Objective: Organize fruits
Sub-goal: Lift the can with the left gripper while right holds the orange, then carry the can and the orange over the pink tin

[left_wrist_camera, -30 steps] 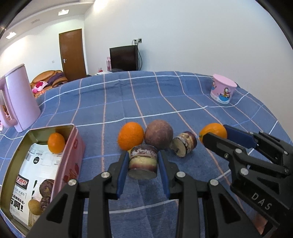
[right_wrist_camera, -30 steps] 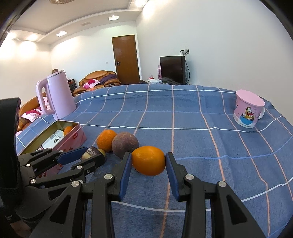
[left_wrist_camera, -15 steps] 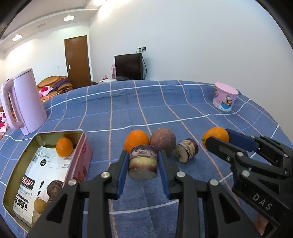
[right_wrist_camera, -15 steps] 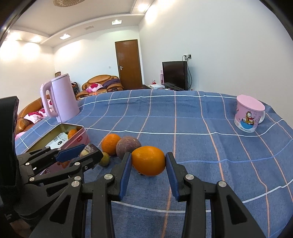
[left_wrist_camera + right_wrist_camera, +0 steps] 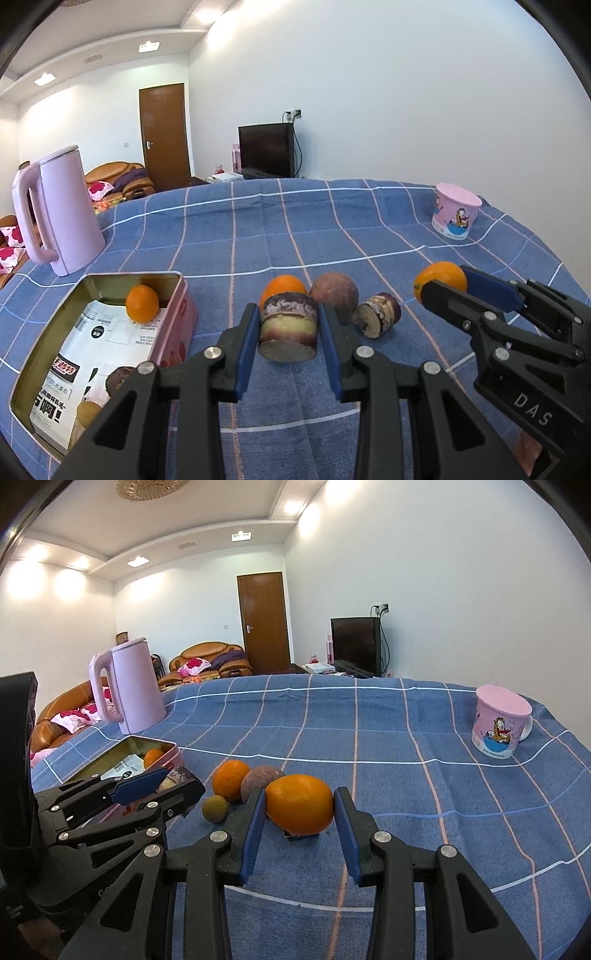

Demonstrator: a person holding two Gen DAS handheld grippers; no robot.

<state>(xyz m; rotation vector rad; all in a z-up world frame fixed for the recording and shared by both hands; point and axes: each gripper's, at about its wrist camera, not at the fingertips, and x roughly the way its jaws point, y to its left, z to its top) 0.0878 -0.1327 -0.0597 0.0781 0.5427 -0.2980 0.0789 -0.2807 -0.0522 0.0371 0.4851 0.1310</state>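
Blue checked cloth (image 5: 369,229) covers the table, with white walls, a brown door (image 5: 264,622) and a dark television (image 5: 266,149) behind it. At the left stands a pink kettle (image 5: 61,210); at the far right, a pink cartoon cup (image 5: 500,722). An open tin box (image 5: 173,328) sits at the near left of the cloth, lined with printed paper, with a small orange (image 5: 142,303) at its far end and darker fruits nearer the camera.

The left gripper (image 5: 288,328) has its blue pads closed against the sides of a cut sugarcane piece (image 5: 289,326), which looks lifted just above the cloth, right of the box. Behind it lie an orange (image 5: 282,287) and a round purple-brown fruit (image 5: 334,293), touching each other, with a second sugarcane piece (image 5: 378,314) on its side just beside them.

The right gripper (image 5: 300,806) is narrowed onto a large orange (image 5: 300,803), pads pressed to both sides. A small greenish fruit (image 5: 215,808) rests on the cloth between the two grippers.
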